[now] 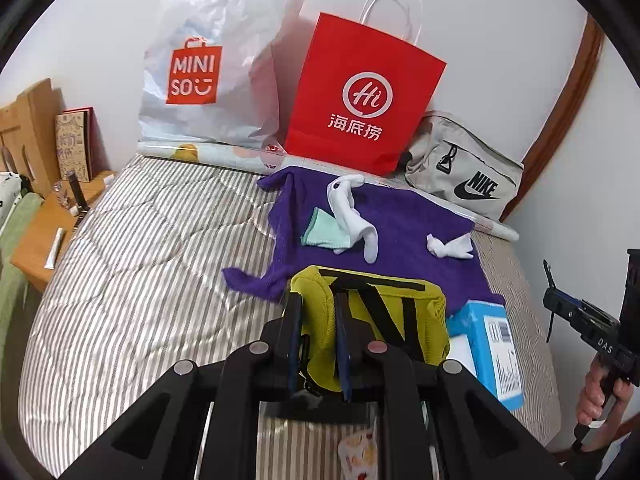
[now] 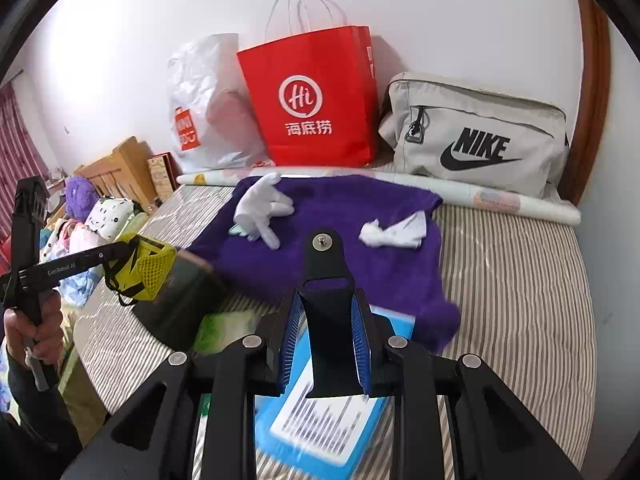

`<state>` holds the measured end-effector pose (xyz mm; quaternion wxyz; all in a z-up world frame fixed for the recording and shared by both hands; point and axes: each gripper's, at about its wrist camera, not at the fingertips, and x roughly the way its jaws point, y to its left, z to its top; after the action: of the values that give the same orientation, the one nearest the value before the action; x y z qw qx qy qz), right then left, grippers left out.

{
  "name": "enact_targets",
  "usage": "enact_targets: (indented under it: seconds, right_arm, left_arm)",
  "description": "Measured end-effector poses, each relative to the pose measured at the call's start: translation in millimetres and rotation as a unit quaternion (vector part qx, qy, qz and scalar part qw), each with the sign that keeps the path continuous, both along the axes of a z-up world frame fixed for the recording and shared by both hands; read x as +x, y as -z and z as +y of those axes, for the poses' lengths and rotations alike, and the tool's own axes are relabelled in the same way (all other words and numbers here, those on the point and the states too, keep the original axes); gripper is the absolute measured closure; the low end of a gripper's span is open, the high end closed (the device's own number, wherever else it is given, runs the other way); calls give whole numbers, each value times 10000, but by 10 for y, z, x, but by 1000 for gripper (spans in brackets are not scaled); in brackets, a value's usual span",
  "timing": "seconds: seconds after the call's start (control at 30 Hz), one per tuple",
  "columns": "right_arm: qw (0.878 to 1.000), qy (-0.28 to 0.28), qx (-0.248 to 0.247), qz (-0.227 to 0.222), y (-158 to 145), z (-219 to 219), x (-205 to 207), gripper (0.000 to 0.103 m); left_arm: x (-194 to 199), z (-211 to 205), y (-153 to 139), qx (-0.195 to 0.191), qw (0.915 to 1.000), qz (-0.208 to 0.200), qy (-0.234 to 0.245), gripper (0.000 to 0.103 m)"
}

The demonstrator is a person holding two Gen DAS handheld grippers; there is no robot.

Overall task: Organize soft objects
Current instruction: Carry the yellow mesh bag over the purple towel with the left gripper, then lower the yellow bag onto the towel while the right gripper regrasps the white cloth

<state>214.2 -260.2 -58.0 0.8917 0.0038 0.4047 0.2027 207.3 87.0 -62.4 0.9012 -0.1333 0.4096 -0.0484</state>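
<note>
While my left gripper pinches the yellow mesh pouch off the bed, my right gripper hangs spread and empty. Socks lie ahead of the fingers on the purple towel; loading them seems next.

Between the left gripper's matt black plastic fingers sits a yellow mesh-cloth pouch with black webbing straps. Beyond the fingertips lies a fuzzy purple towel carrying soft white knit socks, on a quilted striped cloth cover. Farther off stand a crinkled glossy plastic bag and a smooth red paper bag.
</note>
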Motion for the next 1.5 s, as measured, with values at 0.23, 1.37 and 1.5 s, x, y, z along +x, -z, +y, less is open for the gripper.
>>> enact_targets:
  seconds: [0.23,1.37,1.5]
  right_arm:
    - [9998,41,-156,143,147,53,486,77]
    - [9889,-147,-665,1319,1127,136,1443,77]
    - [9885,-203,-662,1341,1160,139,1426,75]
  left_arm:
    - [479,-79,139,80,9997,224,112,88]
    - [1619,-239,749,385,9937,987,359,88]
    - [1597,-238,758,356,9931,1047,400,88]
